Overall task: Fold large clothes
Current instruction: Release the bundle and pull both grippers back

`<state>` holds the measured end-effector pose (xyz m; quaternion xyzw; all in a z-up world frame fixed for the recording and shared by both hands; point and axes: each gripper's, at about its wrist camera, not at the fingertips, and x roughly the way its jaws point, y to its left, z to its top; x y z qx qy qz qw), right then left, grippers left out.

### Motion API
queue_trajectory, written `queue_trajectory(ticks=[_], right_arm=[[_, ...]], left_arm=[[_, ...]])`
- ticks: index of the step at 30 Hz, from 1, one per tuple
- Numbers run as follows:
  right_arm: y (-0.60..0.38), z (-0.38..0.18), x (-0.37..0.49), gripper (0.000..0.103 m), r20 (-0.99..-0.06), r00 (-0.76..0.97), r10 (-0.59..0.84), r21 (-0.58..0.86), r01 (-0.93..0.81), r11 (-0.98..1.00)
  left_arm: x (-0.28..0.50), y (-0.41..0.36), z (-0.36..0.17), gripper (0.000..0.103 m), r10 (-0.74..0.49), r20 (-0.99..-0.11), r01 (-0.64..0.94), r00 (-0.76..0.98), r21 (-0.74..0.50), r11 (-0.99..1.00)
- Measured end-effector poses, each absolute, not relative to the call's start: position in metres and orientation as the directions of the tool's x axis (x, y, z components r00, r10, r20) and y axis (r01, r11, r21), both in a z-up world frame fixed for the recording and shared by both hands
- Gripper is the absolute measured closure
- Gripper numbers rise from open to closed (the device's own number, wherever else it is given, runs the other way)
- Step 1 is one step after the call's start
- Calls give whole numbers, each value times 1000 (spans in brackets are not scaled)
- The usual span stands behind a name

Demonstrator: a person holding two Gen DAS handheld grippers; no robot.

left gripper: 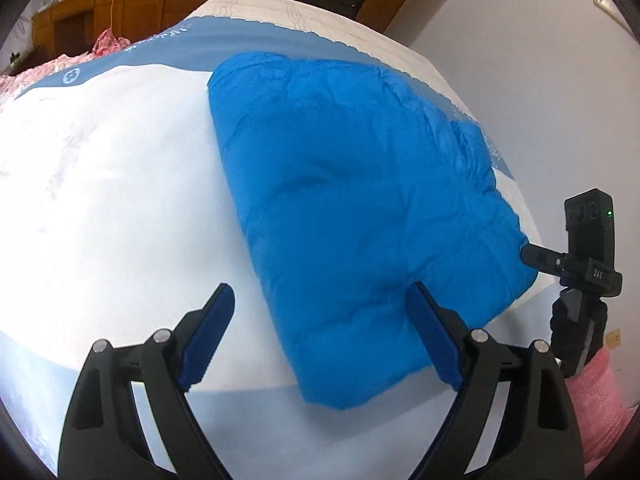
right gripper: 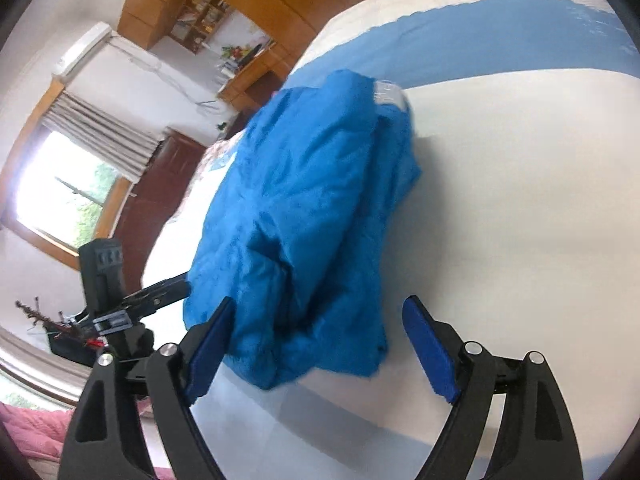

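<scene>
Seen first from the left wrist, the left gripper [left gripper: 320, 316] has its blue-padded fingers [left gripper: 208, 332] spread wide and holds nothing. A bright blue padded jacket [left gripper: 352, 208], folded into a bulky bundle, lies on the bed [left gripper: 112, 184], which is covered by a white sheet with a blue-grey band along its far edge. The jacket's near end lies between the two fingers, nearer the right one. At the right side, the right gripper [left gripper: 532, 256] reaches in with its black tip touching the jacket's right edge; from this angle it cannot be told how far it is spread. Pink cloth [left gripper: 596, 392] shows at the near right, more of it at the far left, and wooden cabinets [left gripper: 96, 12] stand beyond the bed.

Next, from the right wrist, the right gripper [right gripper: 318, 320] also has its fingers [right gripper: 428, 344] wide apart and empty. The jacket [right gripper: 304, 216] lies rumpled on the bed [right gripper: 520, 200], its near end between the fingers, against the left one. At the left, the left gripper [right gripper: 172, 284] touches the jacket's left edge. A bright window [right gripper: 64, 192] with a raised blind and an air conditioner [right gripper: 84, 52] are on the far wall.
</scene>
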<state>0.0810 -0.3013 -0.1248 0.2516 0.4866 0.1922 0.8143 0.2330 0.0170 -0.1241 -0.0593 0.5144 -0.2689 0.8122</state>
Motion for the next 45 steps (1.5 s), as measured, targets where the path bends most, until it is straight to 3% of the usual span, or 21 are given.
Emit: queue_trajectory(ticks=[5, 10, 15, 20, 27, 35, 45], right_arm=[[-298, -152, 80, 18, -749, 432, 503, 553, -12, 833], [-311, -174, 73, 18, -738, 429, 521, 595, 51, 802], [-303, -137, 54, 17, -779, 452, 435, 512, 56, 857], [-293, -100, 28, 4, -799, 484, 356, 442, 73, 894], [-262, -56, -17, 4, -836, 501, 223, 299, 74, 951], [-231, -24, -34, 4, -843, 508, 179, 246, 67, 967], [-217, 2, -65, 4, -835, 528, 153, 209, 46, 977]], left_arm=[[236, 7, -142, 12, -450, -829, 369, 331, -326, 871], [240, 7, -146, 12, -441, -841, 332, 312, -339, 880], [227, 4, -121, 13, -360, -871, 334, 333, -248, 909], [204, 5, -92, 13, -304, -883, 314, 358, -193, 930], [166, 16, -53, 11, -268, -861, 292, 432, -148, 945], [134, 22, -12, 8, -222, -829, 276, 513, -85, 957], [98, 24, 6, 8, -202, -850, 292, 487, -60, 954]])
